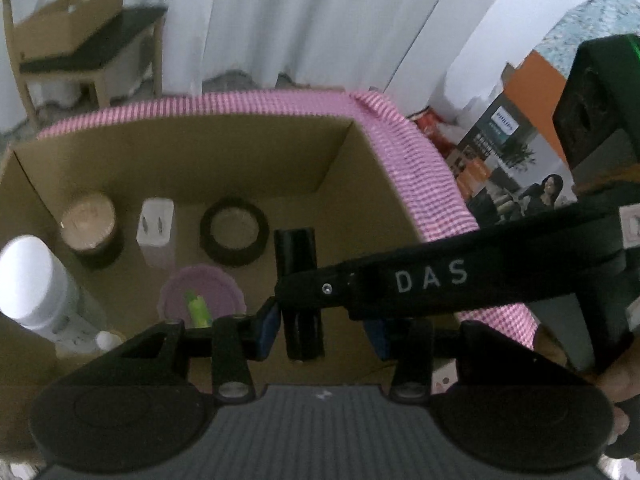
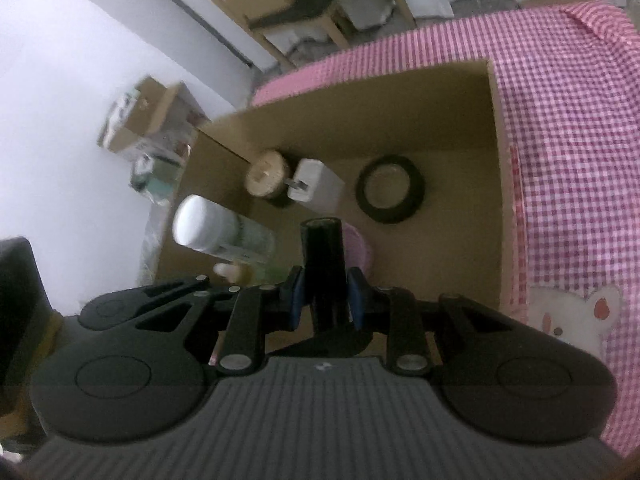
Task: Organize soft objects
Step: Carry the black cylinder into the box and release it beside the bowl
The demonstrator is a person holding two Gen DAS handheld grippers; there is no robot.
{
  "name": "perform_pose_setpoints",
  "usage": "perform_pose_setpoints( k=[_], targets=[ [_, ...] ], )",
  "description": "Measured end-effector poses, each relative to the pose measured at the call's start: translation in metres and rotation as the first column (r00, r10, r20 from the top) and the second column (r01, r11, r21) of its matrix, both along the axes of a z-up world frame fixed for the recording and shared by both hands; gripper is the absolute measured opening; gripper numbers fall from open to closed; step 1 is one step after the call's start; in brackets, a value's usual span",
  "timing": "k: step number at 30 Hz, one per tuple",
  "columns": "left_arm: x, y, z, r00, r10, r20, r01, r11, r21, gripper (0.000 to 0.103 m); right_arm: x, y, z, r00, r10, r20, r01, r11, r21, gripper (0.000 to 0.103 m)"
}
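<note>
The right gripper [image 2: 325, 300] pinches a black cylinder [image 2: 322, 264] between its blue pads [image 2: 355, 300]; the pads press on both sides of it, and the cylinder stands roughly upright over the open cardboard box [image 2: 496, 184]. In the left wrist view the same black cylinder [image 1: 298, 276] appears with the right gripper's arm, marked "DAS" [image 1: 432, 276], crossing in from the right. The left gripper [image 1: 324, 334] stands partly spread; the cylinder sits between its blue pads [image 1: 269, 330] with a gap on each side, so no grip by this gripper is visible.

Inside the box [image 1: 352, 152], along the far wall from left to right: a wood-topped round item [image 1: 88, 222], a white plug adapter [image 1: 155, 226] and a roll of black tape [image 1: 234, 232]. Nearer lies a purple round lid-like item [image 1: 200, 292] with a green piece [image 1: 198, 310] on it. At the left wall a white-capped bottle [image 1: 30, 276] leans.

The box rests on a pink checked cloth [image 2: 568, 128] covering the tabletop; a cartoon rabbit print [image 2: 572, 312] shows at the near right. Beyond stand a wooden chair [image 1: 92, 52] carrying a cardboard carton, and white curtains [image 1: 300, 20]
</note>
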State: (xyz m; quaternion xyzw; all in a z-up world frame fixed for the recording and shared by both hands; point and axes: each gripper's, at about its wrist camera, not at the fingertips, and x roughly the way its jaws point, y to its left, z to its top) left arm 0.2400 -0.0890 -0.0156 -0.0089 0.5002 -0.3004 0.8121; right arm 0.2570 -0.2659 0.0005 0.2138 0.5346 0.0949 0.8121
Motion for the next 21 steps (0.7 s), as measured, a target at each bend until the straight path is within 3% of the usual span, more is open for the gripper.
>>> perform_pose_setpoints(
  k=[13, 21],
  targets=[
    [0.033, 0.003, -0.051, 0.976, 0.013, -0.218, -0.01, 1.0, 0.012, 0.046, 0.038, 0.02, -0.046, 0.973, 0.074, -0.22, -0.105, 0.986, -0.13, 0.018],
    [0.03, 0.004, -0.041, 0.982, -0.005, -0.188, 0.002, 1.0, -0.016, 0.047, 0.041, 0.023, -0.054, 0.963, 0.07, -0.259, -0.11, 0.983, -0.145, 0.019]
  ],
)
